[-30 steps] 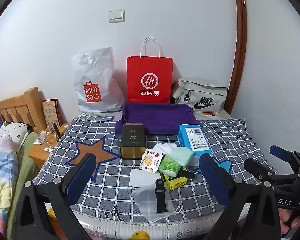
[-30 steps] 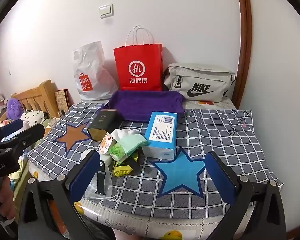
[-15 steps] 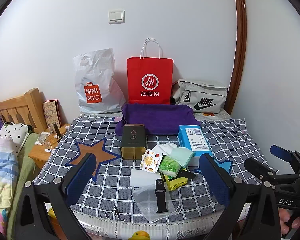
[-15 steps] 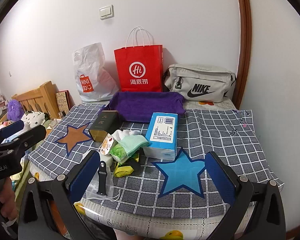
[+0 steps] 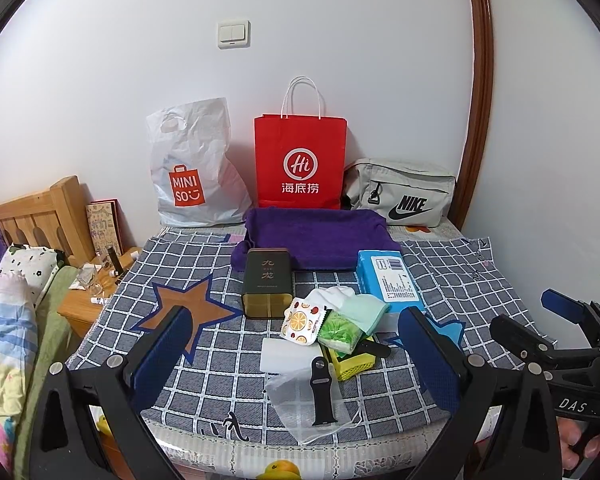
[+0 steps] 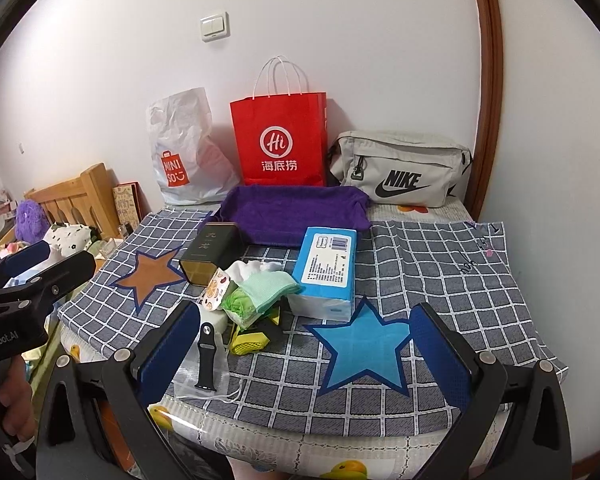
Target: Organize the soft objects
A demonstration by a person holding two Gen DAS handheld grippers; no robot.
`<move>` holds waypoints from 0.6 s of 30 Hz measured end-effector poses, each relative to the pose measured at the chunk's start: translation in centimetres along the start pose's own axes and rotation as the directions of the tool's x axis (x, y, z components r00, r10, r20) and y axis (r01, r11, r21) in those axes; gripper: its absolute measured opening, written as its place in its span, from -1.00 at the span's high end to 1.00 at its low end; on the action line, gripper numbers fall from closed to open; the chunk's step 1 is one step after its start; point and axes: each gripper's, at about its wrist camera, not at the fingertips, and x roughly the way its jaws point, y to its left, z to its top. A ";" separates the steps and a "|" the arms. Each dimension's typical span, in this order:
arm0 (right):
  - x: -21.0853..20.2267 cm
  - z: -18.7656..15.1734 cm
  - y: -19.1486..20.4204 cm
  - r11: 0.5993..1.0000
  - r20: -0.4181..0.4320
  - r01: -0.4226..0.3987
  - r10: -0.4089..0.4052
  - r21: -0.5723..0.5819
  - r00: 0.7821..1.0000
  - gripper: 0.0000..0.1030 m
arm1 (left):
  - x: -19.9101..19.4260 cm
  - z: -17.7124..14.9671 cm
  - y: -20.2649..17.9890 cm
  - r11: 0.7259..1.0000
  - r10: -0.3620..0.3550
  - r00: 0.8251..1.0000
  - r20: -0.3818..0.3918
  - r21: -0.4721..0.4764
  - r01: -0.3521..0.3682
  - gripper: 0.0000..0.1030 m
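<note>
Here both grippers hang over the near edge of the bench (image 5: 460,264), each with its fingers spread apart and holding nothing: the left gripper (image 5: 296,356) and the right gripper (image 6: 300,354). The green cloth (image 5: 366,308) lies in the small pile mid-bench, touching the blue tissue pack (image 5: 390,280), with the purple towel (image 5: 316,236) behind.

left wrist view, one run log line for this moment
left tool: open, empty | right tool: open, empty | green cloth: untouched in pile
</note>
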 end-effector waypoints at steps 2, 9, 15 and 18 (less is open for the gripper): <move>0.0 0.0 0.0 1.000 0.001 -0.002 0.002 0.001 1.000 -1.00 | 0.0 0.0 0.0 1.000 0.001 1.000 0.001 0.000 -0.001 -1.00; -0.4 0.0 0.2 1.000 0.005 -0.004 0.004 -0.001 1.000 -1.00 | -0.2 0.0 0.1 1.000 0.004 1.000 -0.001 -0.002 -0.004 -1.00; -0.5 0.1 0.2 1.000 0.008 -0.005 0.005 -0.001 1.000 -1.00 | -0.2 0.0 0.2 1.000 0.003 1.000 0.000 -0.001 -0.003 -1.00; -0.6 0.2 0.2 1.000 0.009 -0.006 0.006 -0.001 1.000 -1.00 | -0.2 0.0 0.3 1.000 0.005 1.000 0.000 -0.001 -0.005 -1.00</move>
